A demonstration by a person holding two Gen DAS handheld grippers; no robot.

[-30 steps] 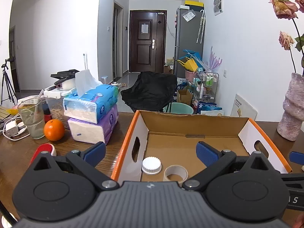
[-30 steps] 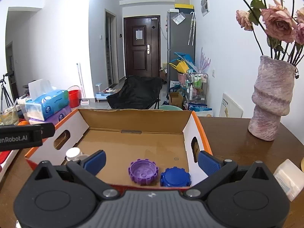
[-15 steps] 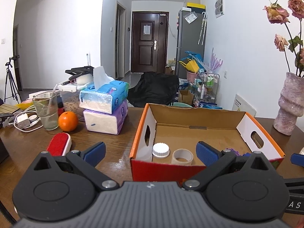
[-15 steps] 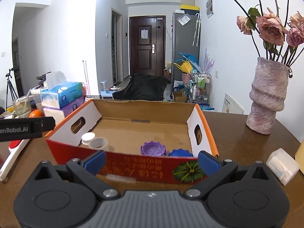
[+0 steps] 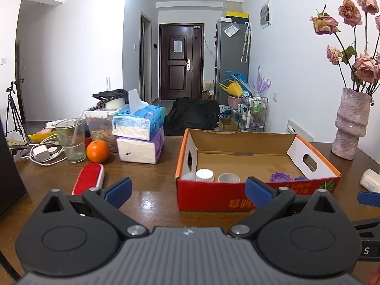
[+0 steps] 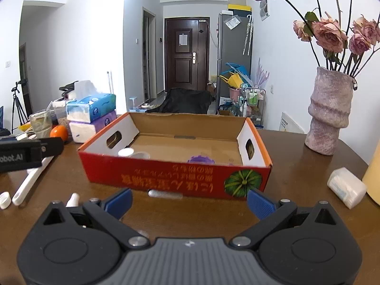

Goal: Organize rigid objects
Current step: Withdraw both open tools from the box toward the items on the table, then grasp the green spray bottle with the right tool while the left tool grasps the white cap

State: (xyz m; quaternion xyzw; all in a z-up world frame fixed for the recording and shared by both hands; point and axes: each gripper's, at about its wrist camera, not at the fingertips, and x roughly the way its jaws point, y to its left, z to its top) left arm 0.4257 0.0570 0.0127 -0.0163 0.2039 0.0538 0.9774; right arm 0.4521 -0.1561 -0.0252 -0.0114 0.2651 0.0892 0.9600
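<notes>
A red and orange cardboard box (image 5: 213, 198) (image 6: 171, 180) stands open on the brown table. Inside lie a white ribbed cap (image 5: 204, 174), a beige ring (image 5: 228, 178), a purple lid (image 5: 281, 177) (image 6: 200, 159) and a blue lid (image 5: 301, 178). My left gripper (image 5: 188, 191) is open and empty, in front of the box's near wall. My right gripper (image 6: 188, 201) is open and empty, also short of the box. A clear tube (image 6: 165, 194) lies against the box front. A white spoon-like tool (image 6: 30, 181), a small white cap (image 6: 4, 200) and a white nozzle (image 6: 72, 199) lie at the left.
Left of the box stand stacked tissue packs (image 5: 140, 137), an orange (image 5: 97, 151), a glass (image 5: 71, 140), a red and white case (image 5: 89, 178) and a charger with cables (image 5: 41, 154). At the right are a stone vase with roses (image 6: 329, 116) and a white box (image 6: 346, 187).
Both grippers have drawn back from over the box and dropped lower; the box now sits farther ahead and its red front wall shows. Both stay open and empty.
</notes>
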